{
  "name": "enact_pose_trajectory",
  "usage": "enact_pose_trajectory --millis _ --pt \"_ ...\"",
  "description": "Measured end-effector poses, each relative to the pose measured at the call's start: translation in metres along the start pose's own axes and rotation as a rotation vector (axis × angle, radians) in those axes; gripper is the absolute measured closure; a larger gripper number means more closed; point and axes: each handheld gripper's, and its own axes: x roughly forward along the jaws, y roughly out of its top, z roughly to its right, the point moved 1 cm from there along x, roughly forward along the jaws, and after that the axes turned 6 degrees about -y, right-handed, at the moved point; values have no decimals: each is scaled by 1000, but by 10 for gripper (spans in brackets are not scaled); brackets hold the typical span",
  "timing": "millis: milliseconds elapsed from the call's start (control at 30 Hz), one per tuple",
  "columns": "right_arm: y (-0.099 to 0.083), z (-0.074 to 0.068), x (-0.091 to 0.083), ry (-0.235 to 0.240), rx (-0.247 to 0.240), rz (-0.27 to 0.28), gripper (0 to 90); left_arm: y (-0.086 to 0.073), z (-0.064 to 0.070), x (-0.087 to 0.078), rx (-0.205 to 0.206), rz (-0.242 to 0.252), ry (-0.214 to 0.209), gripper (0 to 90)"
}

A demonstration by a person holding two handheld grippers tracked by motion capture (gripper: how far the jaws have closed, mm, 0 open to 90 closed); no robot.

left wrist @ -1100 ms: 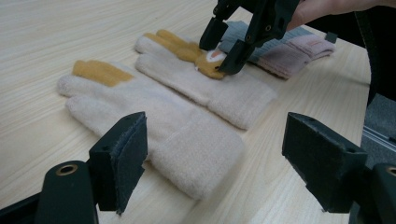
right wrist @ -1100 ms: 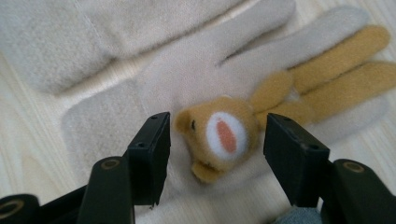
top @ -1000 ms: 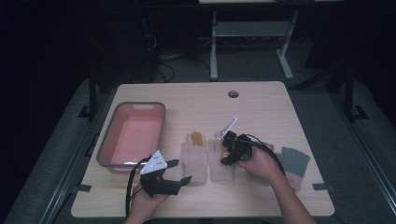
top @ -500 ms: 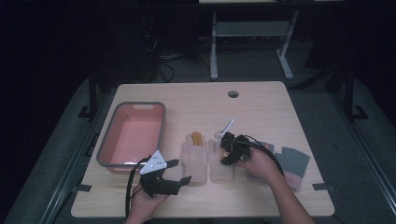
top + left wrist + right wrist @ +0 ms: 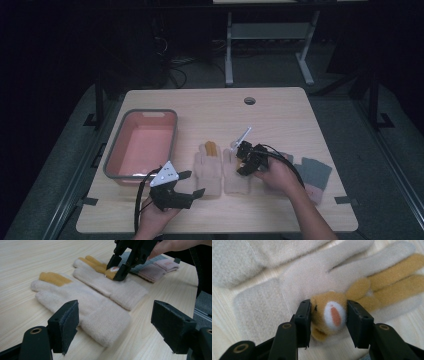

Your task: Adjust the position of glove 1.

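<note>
Cream knit makes up the two gloves laid flat side by side near the table's (image 5: 300,110) six o'clock edge, cuffs toward the person, presumably so each can be reached from above. The right glove (image 5: 236,176) carries a small tan plush animal face (image 5: 329,313) on its back, and the right gripper (image 5: 246,159) is closed on that face, one jaw pressed to each side, likely because the raised patch gives a firmer purchase than flat fabric. The left gripper (image 5: 192,184) is held wide open and empty just at seven o'clock of the left glove (image 5: 207,165), perhaps kept ready. A grey-and-pink pair of gloves (image 5: 312,176) lies at three o'clock, and a pink tub (image 5: 142,145) at nine o'clock.
</note>
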Motion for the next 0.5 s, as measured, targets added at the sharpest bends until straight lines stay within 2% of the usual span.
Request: enact_pose_trajectory --millis 500 --pt "1 -2 -15 -3 -9 31 591 0 1 0 3 2 3 220"
